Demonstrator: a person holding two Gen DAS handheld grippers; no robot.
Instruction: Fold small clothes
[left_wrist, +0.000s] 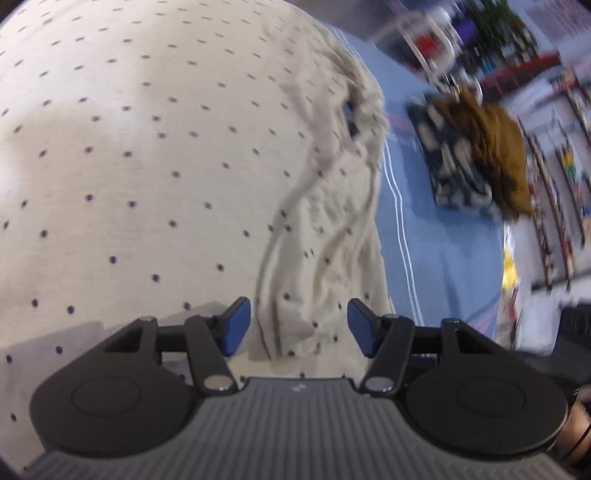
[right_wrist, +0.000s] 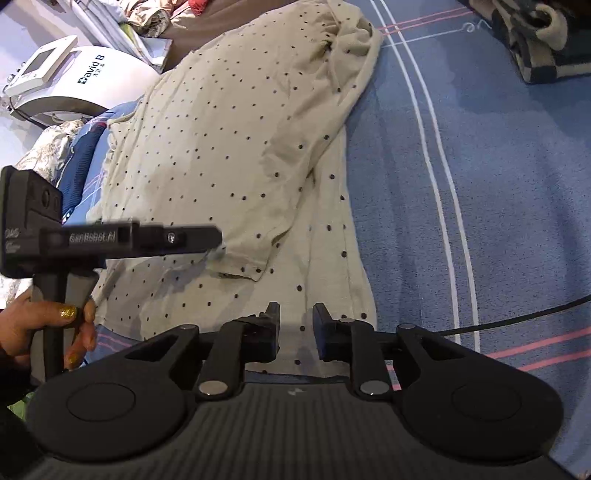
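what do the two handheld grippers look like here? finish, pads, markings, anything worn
Both grippers are matte black with round pivot discs and a grey ribbed body. The left gripper has blue pads; the right gripper's look black. The right wrist view shows white "GenRobot.AI" lettering along the left unit's side, and the hand wears gold glitter nail polish.

Cream garment (right_wrist: 236, 147), dark dots; blue bedsheet (right_wrist: 498, 184), white and pink stripes; brown cloth (left_wrist: 498, 155).

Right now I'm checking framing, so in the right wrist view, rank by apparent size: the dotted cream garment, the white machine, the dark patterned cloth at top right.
1. Dotted cream garment, by far.
2. White machine and dark patterned cloth: similar, both cut off, so unranked.
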